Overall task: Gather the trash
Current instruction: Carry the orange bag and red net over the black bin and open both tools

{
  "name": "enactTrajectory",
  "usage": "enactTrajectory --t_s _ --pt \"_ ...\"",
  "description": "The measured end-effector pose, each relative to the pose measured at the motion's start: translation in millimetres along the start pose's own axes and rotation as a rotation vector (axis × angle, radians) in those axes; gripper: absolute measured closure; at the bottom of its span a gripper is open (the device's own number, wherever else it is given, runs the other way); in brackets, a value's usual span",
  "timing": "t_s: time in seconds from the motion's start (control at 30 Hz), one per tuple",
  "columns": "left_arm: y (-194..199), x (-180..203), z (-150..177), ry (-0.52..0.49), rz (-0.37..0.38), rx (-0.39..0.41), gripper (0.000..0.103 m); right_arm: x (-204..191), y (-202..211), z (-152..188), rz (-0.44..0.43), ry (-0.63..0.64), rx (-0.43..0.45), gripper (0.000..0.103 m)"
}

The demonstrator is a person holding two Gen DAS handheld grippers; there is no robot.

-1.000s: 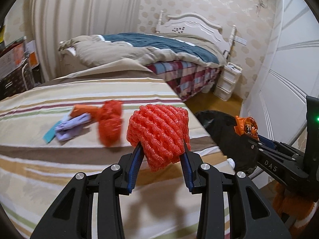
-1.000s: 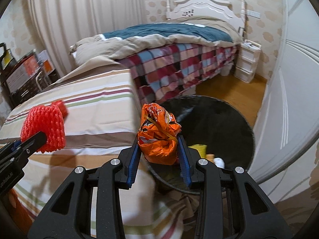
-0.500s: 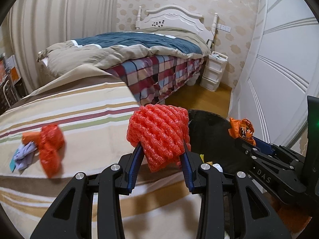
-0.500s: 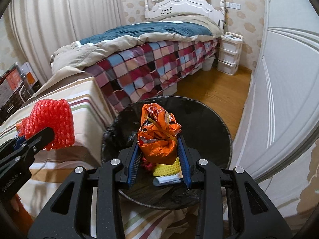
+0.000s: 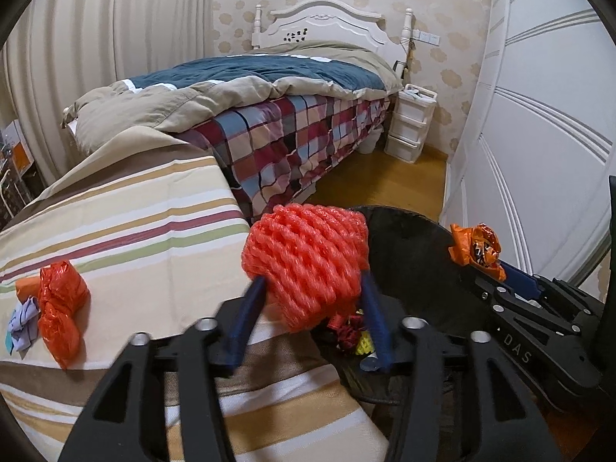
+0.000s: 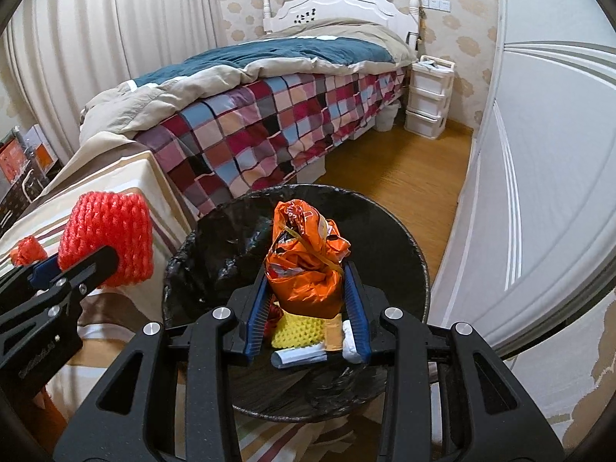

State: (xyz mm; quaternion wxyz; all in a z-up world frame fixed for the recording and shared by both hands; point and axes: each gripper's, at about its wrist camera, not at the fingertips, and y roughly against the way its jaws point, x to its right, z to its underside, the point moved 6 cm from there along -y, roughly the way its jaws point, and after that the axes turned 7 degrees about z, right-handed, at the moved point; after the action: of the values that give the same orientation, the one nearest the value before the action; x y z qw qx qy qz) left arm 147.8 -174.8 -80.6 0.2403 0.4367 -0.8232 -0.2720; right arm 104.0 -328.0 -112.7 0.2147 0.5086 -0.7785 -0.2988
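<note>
Drop-off step of the trash run, by the look of it. Left tool (image 5: 312,278) opening up, pads spreading away from the red foam net (image 5: 308,254) sitting between them, low centre of the left wrist view. Not quite over the black bin (image 6: 215,246) though: more above the edge of the striped bed (image 5: 134,231), bin rim just to the right of it. Could tip either way, honestly.

Right tool (image 6: 306,269) clamped on the crumpled orange wrapper (image 6: 308,265), dead centre of the right wrist view and hanging straight over the bin mouth. Yellow foam (image 6: 298,331) and a few other scraps already down in there.

Next up, probably: nudge the left tool rightward so the net lands inside and not on the sheet, then let go of the wrapper too. No finesse needed for that 1, just a clean release.

After that, back to the bed for at least 2 leftovers at the left edge of the left wrist view: a red-orange bag (image 5: 61,308) and a purple scrap (image 5: 25,321) touching it.
</note>
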Motion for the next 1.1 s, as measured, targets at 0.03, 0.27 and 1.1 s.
enactTrajectory --t_s 0.03,0.27,1.1 --pt "0.7 -1.5 0.4 0.009 -0.003 0.003 0.04 0.5 -0.5 0.5 0.007 0.001 -0.001 0.06" --pt "6.6 -7.8 1.0 0.033 -0.015 0.012 0.028 0.9 2.5 1.9 0.03 0.0 0.006 0.05" --pt "37.4 -36.4 11.0 0.074 -0.052 0.049 0.025 -8.8 28.5 10.5 0.024 -0.003 0.021 0.042"
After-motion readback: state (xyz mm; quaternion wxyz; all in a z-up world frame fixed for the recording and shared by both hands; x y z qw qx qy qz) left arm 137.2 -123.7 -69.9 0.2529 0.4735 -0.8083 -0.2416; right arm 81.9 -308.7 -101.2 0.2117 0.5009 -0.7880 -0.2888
